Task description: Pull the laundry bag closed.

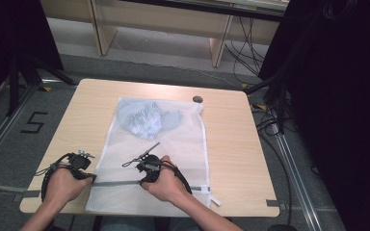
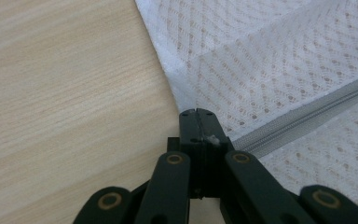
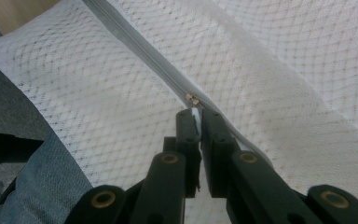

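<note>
Mesh laundry bag, white and see-through, lies flat along the middle of a light wooden desk, its near end at the person's edge. 1 bluish, crumpled garment sits inside its far end. 1 grey zipper runs across the bag near the person.

The desk stands on a grey floor marked with a painted 5. Pale wooden furniture lines the far side of the room, black drapes hang at both sides, and dark cables trail down the right. 1 small dark round object rests on the desk just beyond the bag's far right corner.

2 hands come in from the bottom, each holding 1 gripper. The left gripper sits at the bag's left edge, at the left end of the zipper; its fingers are pressed together, and a small pale bit shows at their seam, though whether they pinch the fabric I cannot tell. The right gripper is over the middle of the zipper, its fingers nearly together with a thin white piece between them, apparently the zipper pull, just behind the small brass slider. In the right gripper view, blue denim shows below the bag's overhanging near edge.
</note>
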Action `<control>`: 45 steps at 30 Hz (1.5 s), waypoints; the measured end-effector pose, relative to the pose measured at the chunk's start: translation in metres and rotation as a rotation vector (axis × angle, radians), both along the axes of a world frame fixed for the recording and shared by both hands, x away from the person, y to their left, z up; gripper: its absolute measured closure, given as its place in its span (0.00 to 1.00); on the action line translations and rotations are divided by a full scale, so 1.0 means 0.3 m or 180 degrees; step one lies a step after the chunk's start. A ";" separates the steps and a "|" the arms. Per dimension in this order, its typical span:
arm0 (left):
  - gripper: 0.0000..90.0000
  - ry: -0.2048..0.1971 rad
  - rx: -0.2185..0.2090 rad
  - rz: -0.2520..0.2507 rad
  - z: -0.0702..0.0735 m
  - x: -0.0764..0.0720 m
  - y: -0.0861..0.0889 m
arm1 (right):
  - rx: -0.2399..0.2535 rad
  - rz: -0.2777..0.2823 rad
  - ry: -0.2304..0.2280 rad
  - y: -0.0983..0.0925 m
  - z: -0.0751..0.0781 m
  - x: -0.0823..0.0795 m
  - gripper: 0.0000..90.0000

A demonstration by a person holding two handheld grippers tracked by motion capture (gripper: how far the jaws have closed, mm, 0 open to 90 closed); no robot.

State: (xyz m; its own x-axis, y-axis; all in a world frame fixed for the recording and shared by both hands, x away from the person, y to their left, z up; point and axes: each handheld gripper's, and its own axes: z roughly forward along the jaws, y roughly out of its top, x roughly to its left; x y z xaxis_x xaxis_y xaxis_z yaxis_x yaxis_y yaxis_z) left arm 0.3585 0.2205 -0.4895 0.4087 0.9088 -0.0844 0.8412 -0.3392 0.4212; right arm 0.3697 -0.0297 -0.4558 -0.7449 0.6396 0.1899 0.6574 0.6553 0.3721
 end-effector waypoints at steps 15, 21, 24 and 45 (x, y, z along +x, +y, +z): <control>1.00 -0.0003 -0.0016 -0.0023 -0.001 0.001 0.004 | -0.0029 -0.0016 0.0013 -0.013 -0.001 0.004 0.97; 1.00 0.0018 0.0026 -0.0114 0.002 0.005 0.006 | -0.0058 -0.0018 0.0019 -0.012 -0.003 0.001 0.97; 1.00 0.0023 0.0021 -0.0112 0.002 0.005 0.006 | -0.0057 -0.0031 0.0014 -0.012 -0.003 0.000 0.97; 1.00 0.0010 -0.0044 0.0006 -0.002 -0.001 0.002 | 0.0008 -0.0101 0.0043 -0.019 -0.011 0.001 0.97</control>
State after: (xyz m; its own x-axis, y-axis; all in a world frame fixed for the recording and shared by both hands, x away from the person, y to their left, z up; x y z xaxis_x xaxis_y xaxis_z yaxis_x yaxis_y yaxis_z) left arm 0.3583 0.2211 -0.4900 0.4067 0.9083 -0.0983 0.8432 -0.3317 0.4231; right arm 0.3701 -0.0355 -0.4591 -0.7216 0.6624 0.2015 0.6829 0.6330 0.3647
